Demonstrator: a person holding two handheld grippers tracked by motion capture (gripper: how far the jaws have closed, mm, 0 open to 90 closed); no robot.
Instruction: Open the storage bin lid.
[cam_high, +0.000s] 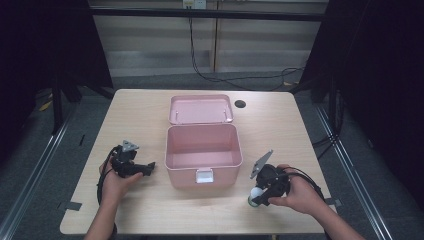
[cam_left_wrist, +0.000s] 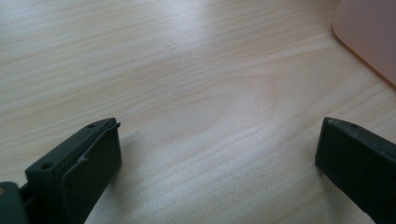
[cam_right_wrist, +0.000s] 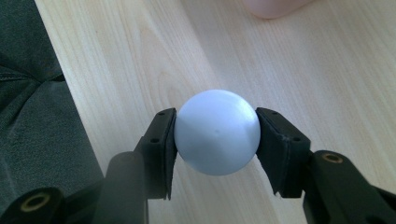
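A pale white ball (cam_right_wrist: 217, 133) sits pinched between the two black pads of my right gripper (cam_right_wrist: 215, 140), just above the wooden table near its front edge. In the high view that right gripper (cam_high: 260, 192) is at the front right of the table, with the ball (cam_high: 256, 193) showing at its tip. An open pink box (cam_high: 202, 152) stands in the middle, its lid (cam_high: 200, 109) folded back and its inside bare. My left gripper (cam_high: 148, 169) rests at the left, pointing toward the box. Its jaws stand wide apart over bare wood (cam_left_wrist: 219, 140), nothing between them.
The pink box's white latch (cam_high: 204, 175) faces the front. Its corner (cam_left_wrist: 369, 37) shows at the top right of the left gripper view. A round cable hole (cam_high: 240, 104) lies at the table's back right. Dark floor and cables surround the table.
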